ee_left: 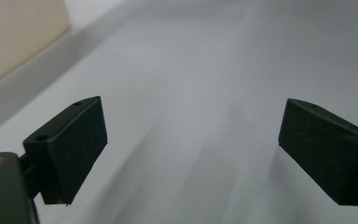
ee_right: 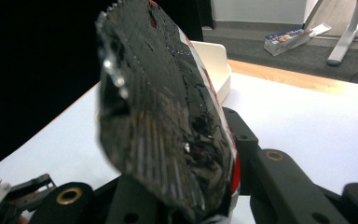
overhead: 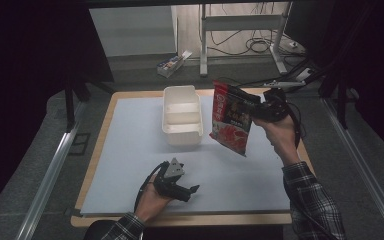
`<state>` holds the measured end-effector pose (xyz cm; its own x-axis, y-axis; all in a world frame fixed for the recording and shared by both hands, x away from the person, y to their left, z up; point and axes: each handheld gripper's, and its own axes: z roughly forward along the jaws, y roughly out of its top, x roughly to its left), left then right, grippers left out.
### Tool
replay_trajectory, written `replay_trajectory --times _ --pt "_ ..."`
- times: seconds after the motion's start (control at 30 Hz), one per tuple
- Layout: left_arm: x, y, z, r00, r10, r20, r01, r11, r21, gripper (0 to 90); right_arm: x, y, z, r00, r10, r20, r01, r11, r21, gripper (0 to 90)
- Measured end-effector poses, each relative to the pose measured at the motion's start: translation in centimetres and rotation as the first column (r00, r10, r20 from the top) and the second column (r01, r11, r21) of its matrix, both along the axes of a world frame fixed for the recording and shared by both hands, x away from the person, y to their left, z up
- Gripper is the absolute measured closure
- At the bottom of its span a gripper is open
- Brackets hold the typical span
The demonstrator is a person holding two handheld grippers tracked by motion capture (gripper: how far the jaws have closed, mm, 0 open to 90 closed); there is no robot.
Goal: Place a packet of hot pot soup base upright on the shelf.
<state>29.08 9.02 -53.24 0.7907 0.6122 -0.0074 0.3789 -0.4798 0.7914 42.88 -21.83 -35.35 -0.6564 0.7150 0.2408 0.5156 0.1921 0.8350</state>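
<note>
A red and black snack bag (overhead: 231, 118) hangs in the air to the right of a white two-compartment container (overhead: 182, 115). My right gripper (overhead: 258, 111) is shut on the bag's upper right edge, well above the table. In the right gripper view the bag's dark shiny back (ee_right: 168, 121) stands up between the jaws and hides their tips. My left gripper (overhead: 190, 191) rests low near the table's front edge, open, with bare mat between its two pads (ee_left: 72, 149).
The container's corner (ee_left: 14, 32) shows at the upper left of the left gripper view. A pale mat (overhead: 130, 165) covers the wooden table (overhead: 100, 145). On the floor beyond lie a small box (overhead: 172, 63) and cables (overhead: 260, 46) by desk legs.
</note>
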Motion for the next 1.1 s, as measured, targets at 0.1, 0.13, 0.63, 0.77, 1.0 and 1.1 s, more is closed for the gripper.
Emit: replay_trajectory --times 0.1,0.13,0.63,0.77,1.0,1.1 --pt "-0.1 -0.2 -0.1 1.0000 -0.007 0.004 0.007 0.9999 0.015 7.0 0.7 0.3 0.1 1.0000 0.004 0.004 -0.004 1.000 0.003 70.7" --pt "-0.1 -0.2 -0.1 1.0000 -0.008 0.005 0.008 0.9998 0.019 6.9 0.9 0.5 0.1 0.9999 0.006 0.009 -0.007 1.000 0.005 70.7" --pt "-0.1 -0.3 -0.2 0.9999 -0.011 0.012 0.010 0.9993 0.035 7.1 4.7 3.5 1.3 0.9991 0.009 0.042 -0.009 1.000 -0.003 70.8" --pt "0.0 -0.3 -0.2 0.9998 -0.013 0.016 0.012 0.9992 0.039 7.2 5.7 4.4 1.6 0.9988 0.008 0.048 -0.008 1.000 -0.006 70.7" --pt "0.0 -0.1 -0.1 0.9997 -0.018 0.017 0.018 0.9990 0.041 7.2 7.4 5.9 2.3 0.9964 -0.002 0.084 0.002 1.000 -0.003 70.8" --pt "0.0 0.0 0.0 0.9998 -0.015 0.015 0.015 0.9992 0.038 7.0 8.2 6.4 2.6 0.9955 0.002 0.095 -0.002 1.000 -0.003 70.7"
